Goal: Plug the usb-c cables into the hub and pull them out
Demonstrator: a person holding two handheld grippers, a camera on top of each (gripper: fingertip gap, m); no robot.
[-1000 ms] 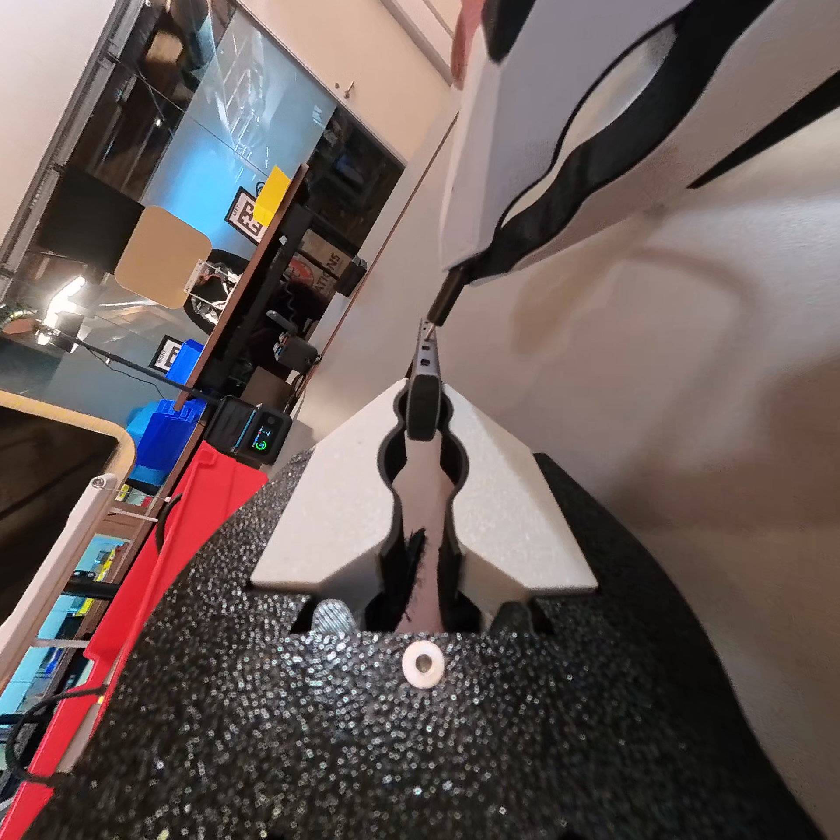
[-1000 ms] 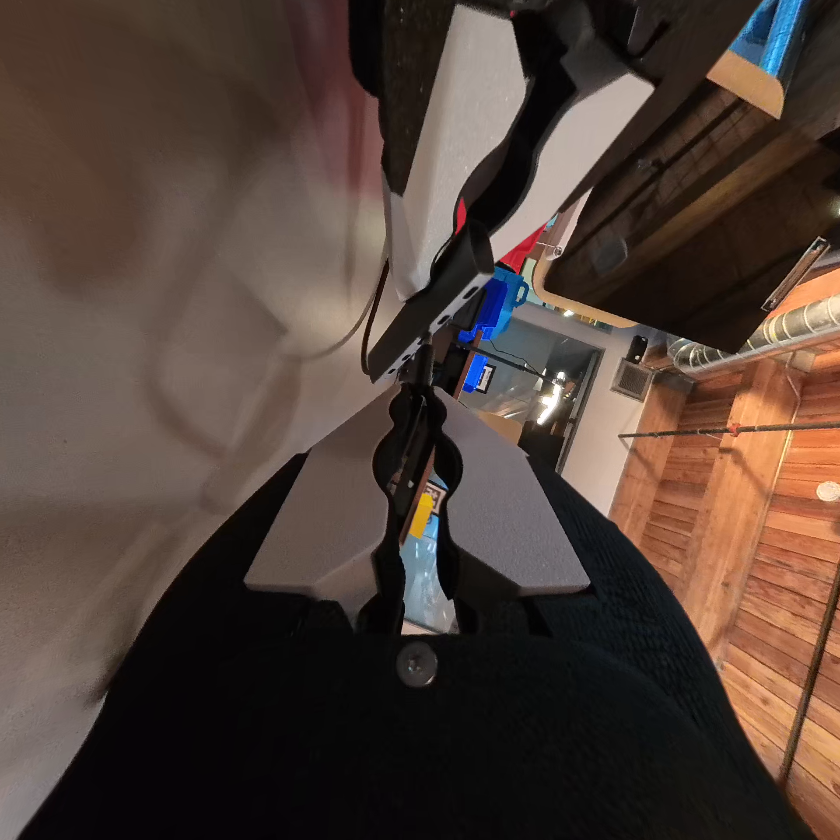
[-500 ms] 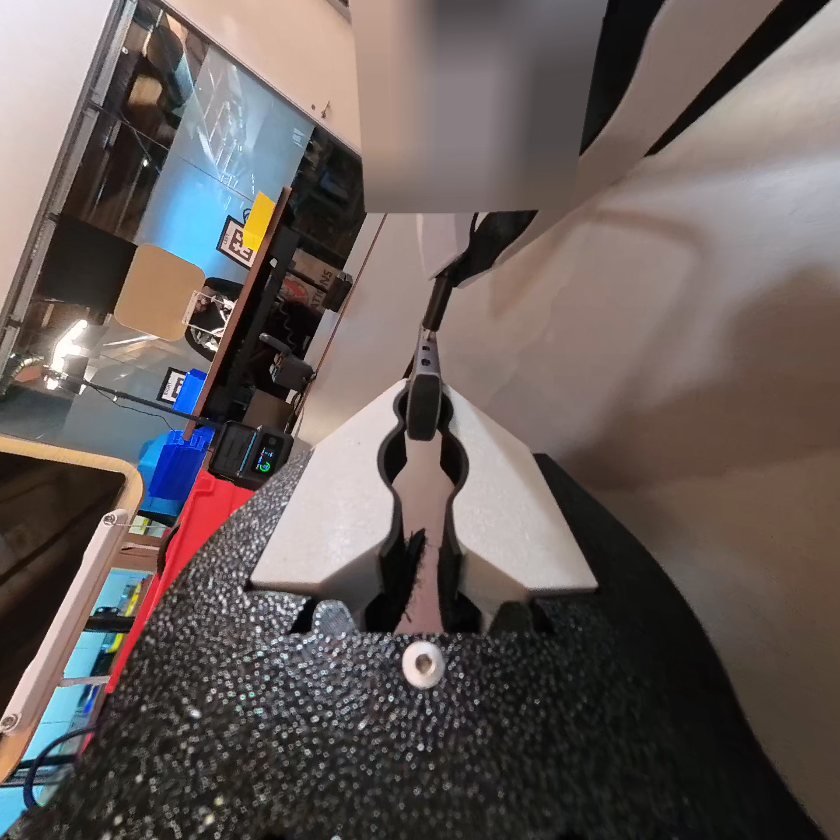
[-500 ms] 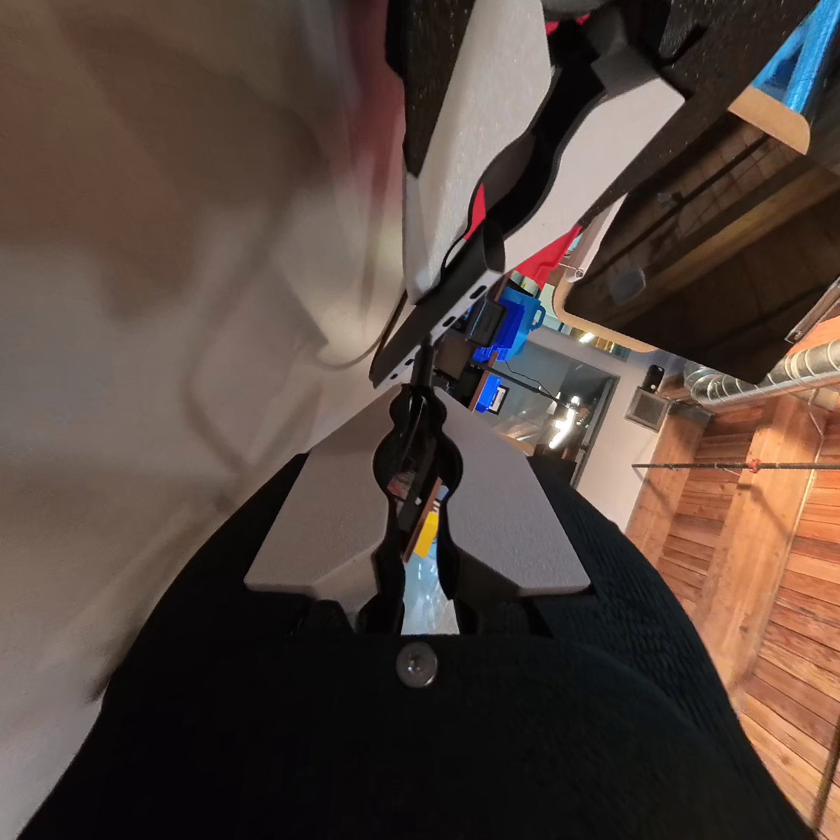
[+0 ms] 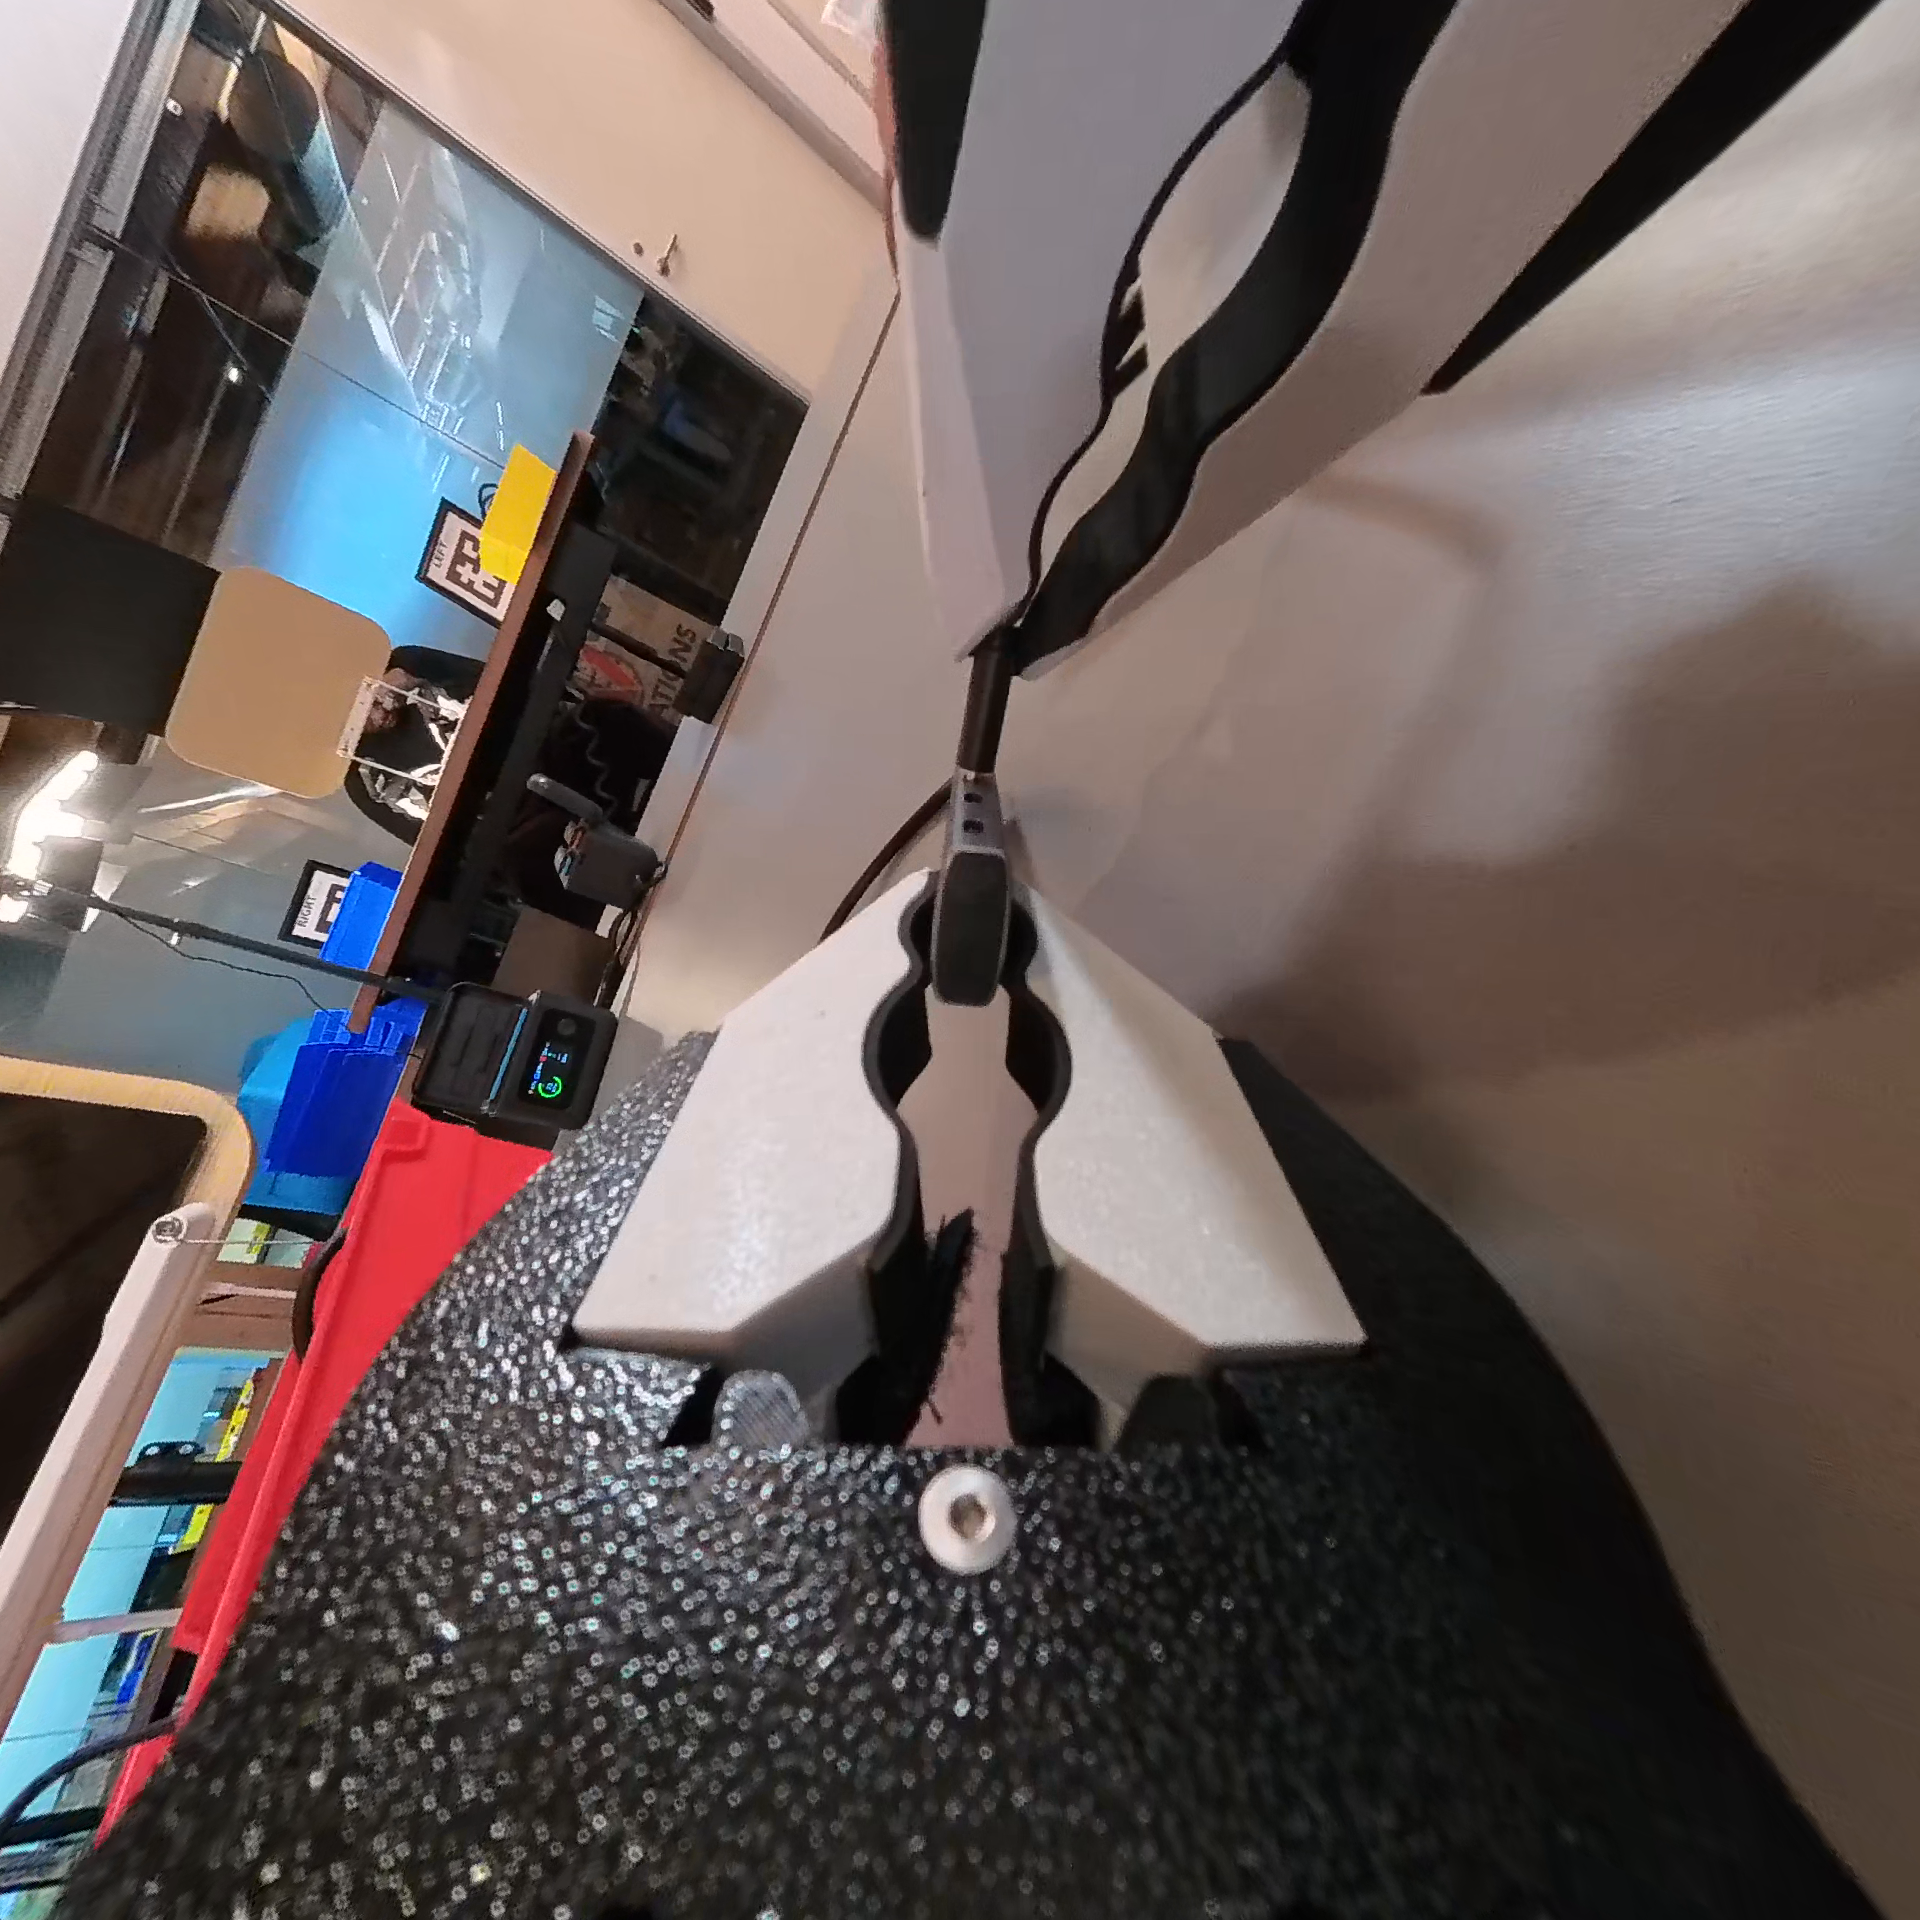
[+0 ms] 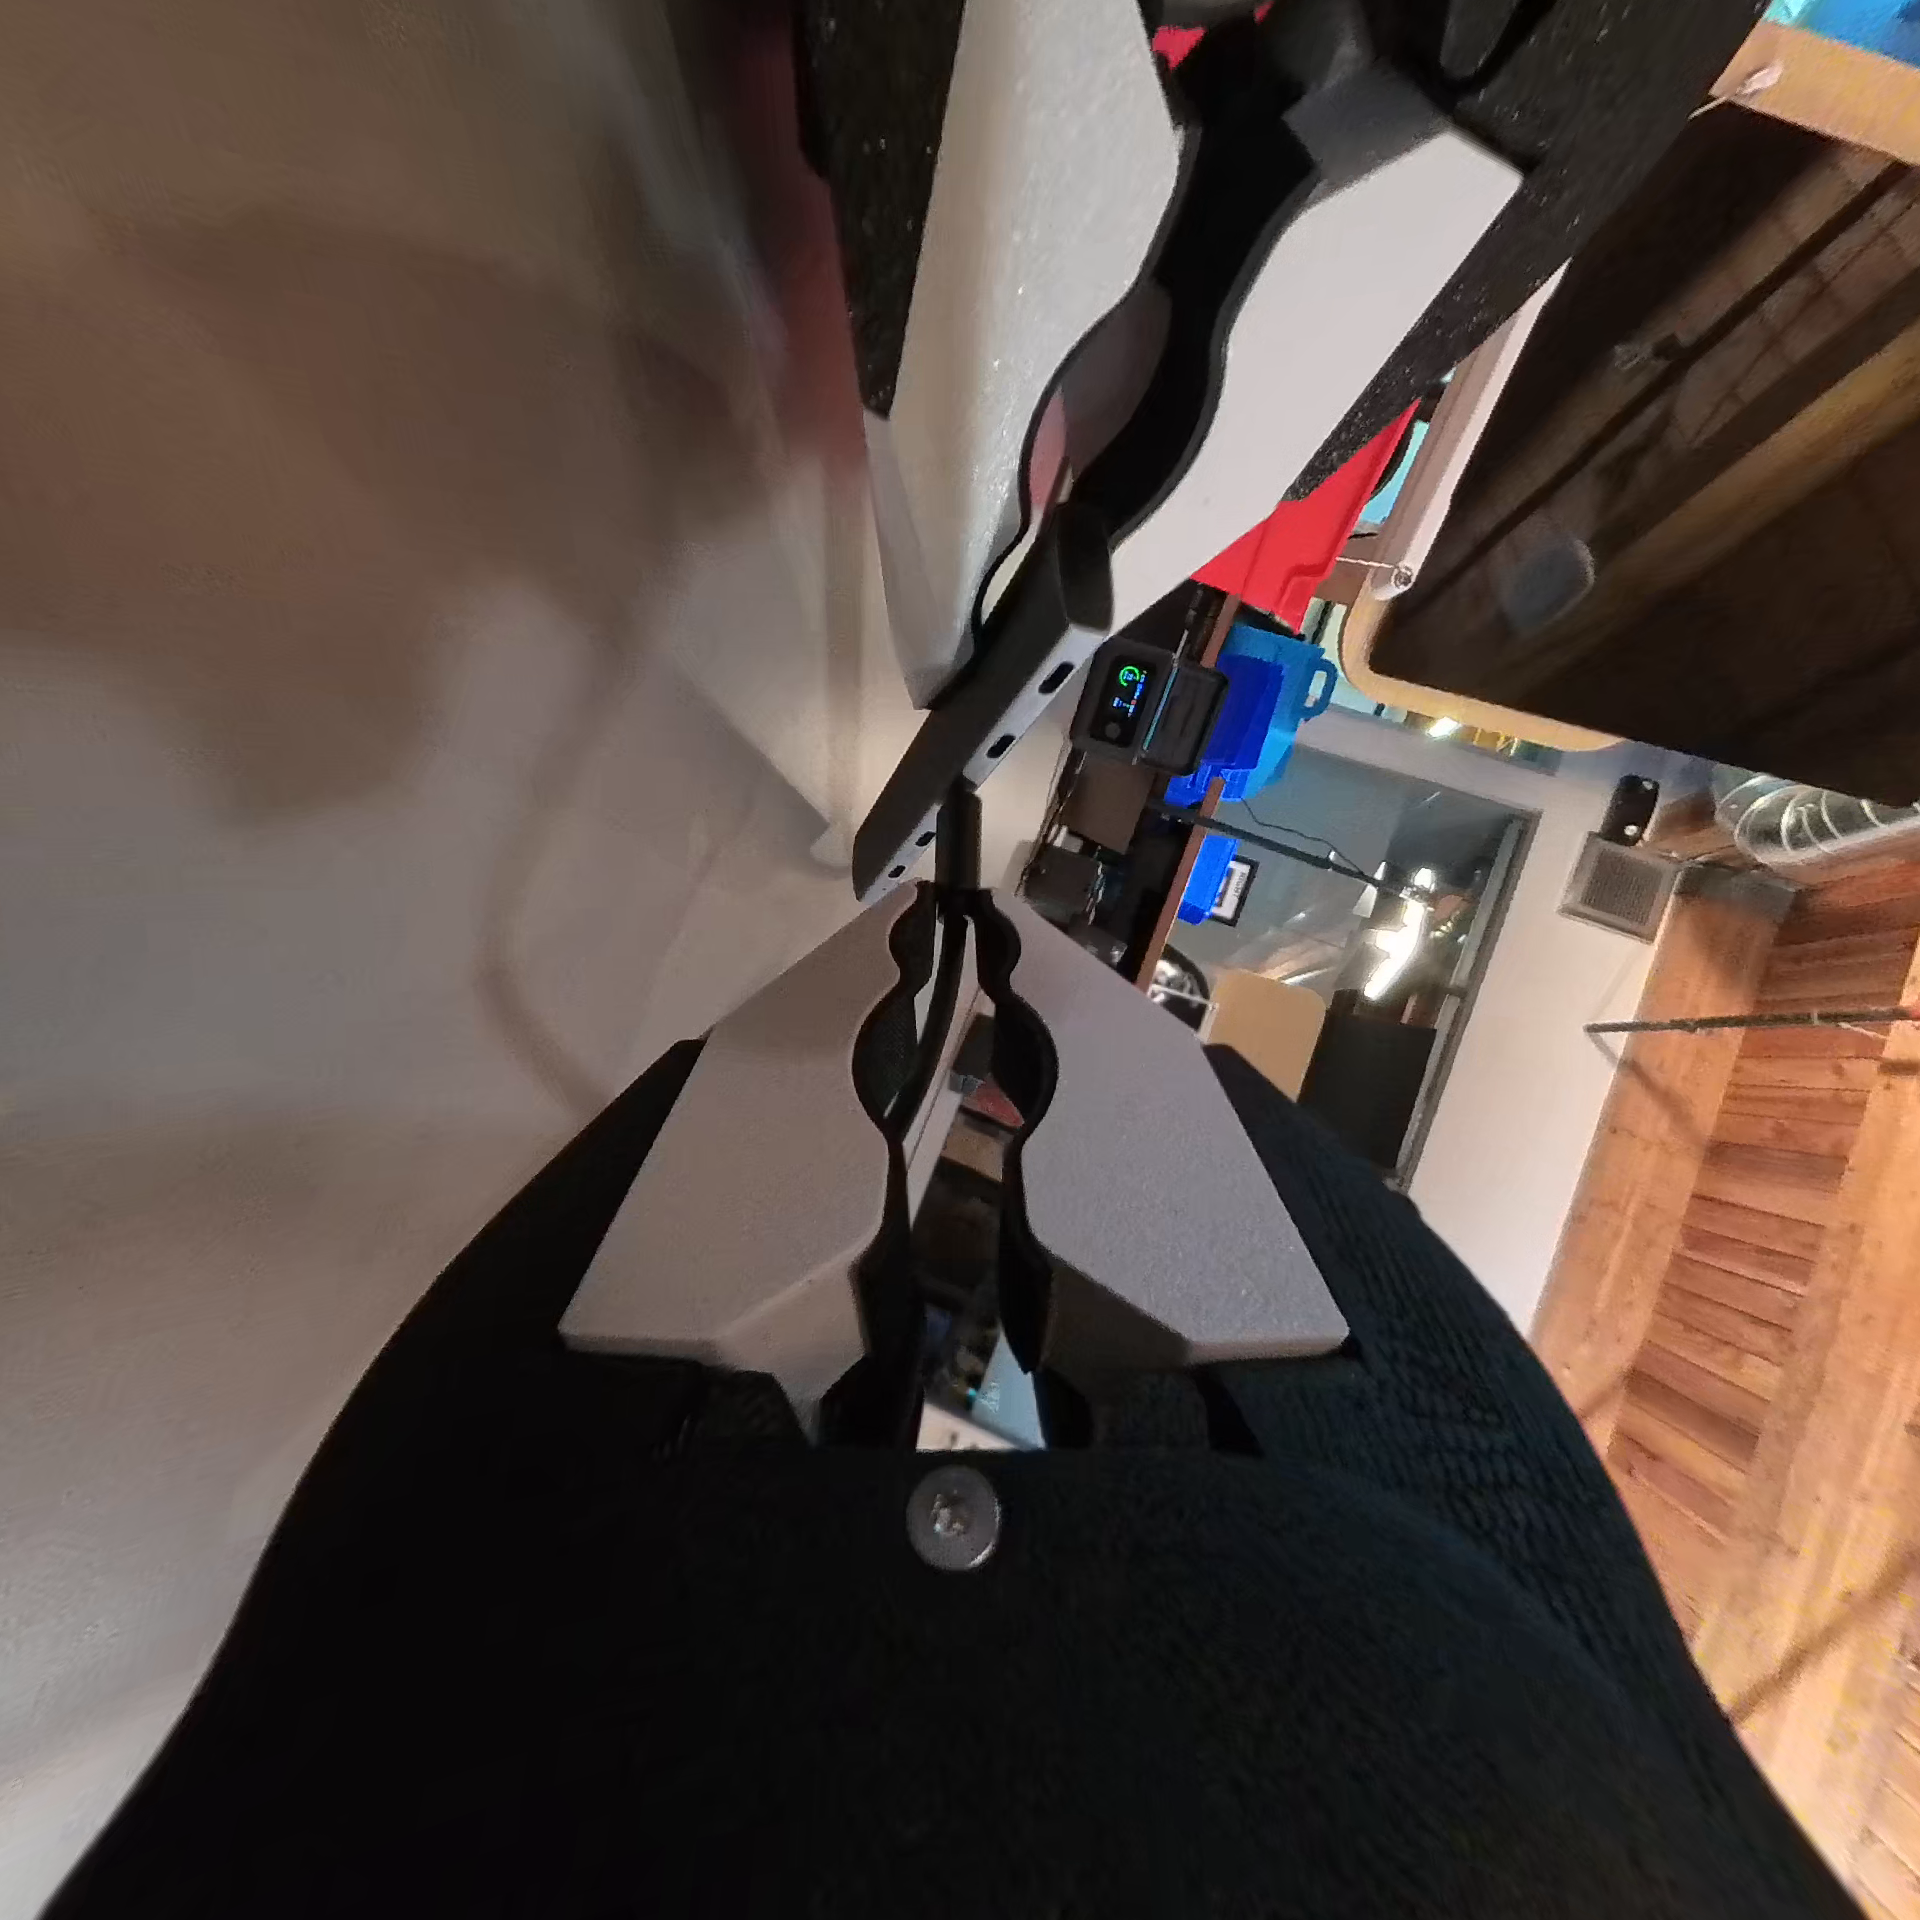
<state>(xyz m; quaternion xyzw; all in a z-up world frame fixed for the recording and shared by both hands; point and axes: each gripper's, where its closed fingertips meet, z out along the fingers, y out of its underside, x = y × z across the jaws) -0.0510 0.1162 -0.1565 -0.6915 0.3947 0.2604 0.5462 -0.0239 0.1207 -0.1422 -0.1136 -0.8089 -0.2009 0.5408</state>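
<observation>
In the left wrist view my left gripper point(image 5: 971, 906) is shut on the slim grey hub point(image 5: 971, 831), seen end-on and held off the white table. My right gripper point(image 5: 1006, 652) reaches in from above, shut on the black USB-C plug point(image 5: 985, 719). The plug's tip meets the hub's port edge. In the right wrist view my right gripper point(image 6: 951, 906) grips the plug point(image 6: 961, 831), and its cable point(image 6: 925, 1039) runs back between the fingers. The hub point(image 6: 940, 748) slants up to my left gripper point(image 6: 1023, 634). How deep the plug sits is hidden.
The white table point(image 5: 1507, 935) fills one side of both views. A red bin point(image 5: 343, 1299), blue bins point(image 5: 312, 1091) and a small black device with a lit screen point(image 5: 520, 1060) lie beyond it. A dark wooden cabinet point(image 6: 1662, 416) and a wood-panelled wall point(image 6: 1766, 1247) stand near.
The right gripper has brought the plug from a slanted, slightly separate pose into line with the hub, and its tip now meets the port edge. Both grippers have stayed shut.
</observation>
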